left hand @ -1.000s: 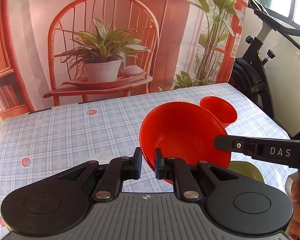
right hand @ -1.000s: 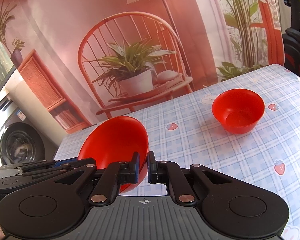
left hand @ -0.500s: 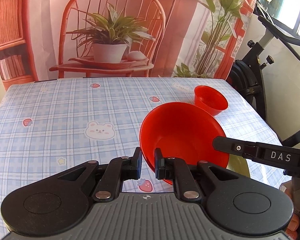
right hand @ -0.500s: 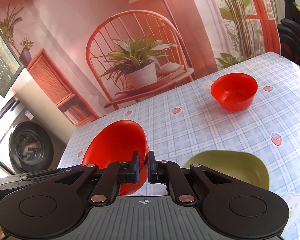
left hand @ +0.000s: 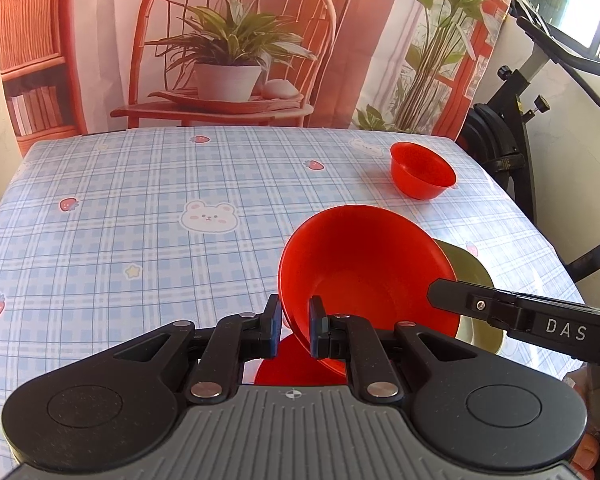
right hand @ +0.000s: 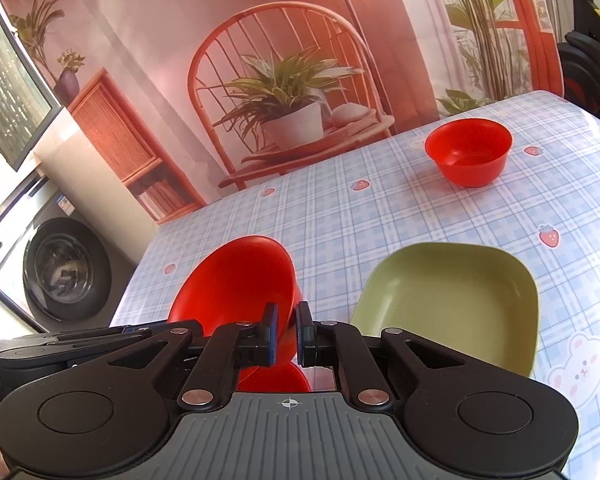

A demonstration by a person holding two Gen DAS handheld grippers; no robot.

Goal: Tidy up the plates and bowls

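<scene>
Both grippers are shut on the rim of one big red bowl (left hand: 364, 276), held tilted above the table. My left gripper (left hand: 294, 326) pinches its near rim. My right gripper (right hand: 286, 334) pinches the opposite rim of the same bowl (right hand: 240, 280). A second red dish (left hand: 296, 368) lies flat just beneath it and shows under the right gripper too (right hand: 274, 378). A green square plate (right hand: 452, 300) lies on the table right of the bowl, partly hidden behind it in the left wrist view (left hand: 470, 276). A small red bowl (left hand: 422, 170) stands at the far right (right hand: 468, 150).
The table has a blue plaid cloth (left hand: 140, 220) with bears and strawberries. A printed backdrop (left hand: 228, 40) hangs along its far edge. An exercise bike (left hand: 516, 120) stands off the right side. A washing machine (right hand: 60, 268) stands off the left side.
Both grippers have risen and pitched down with the big red bowl. More of the table has come into view, with the green plate and the red dish under the bowl.
</scene>
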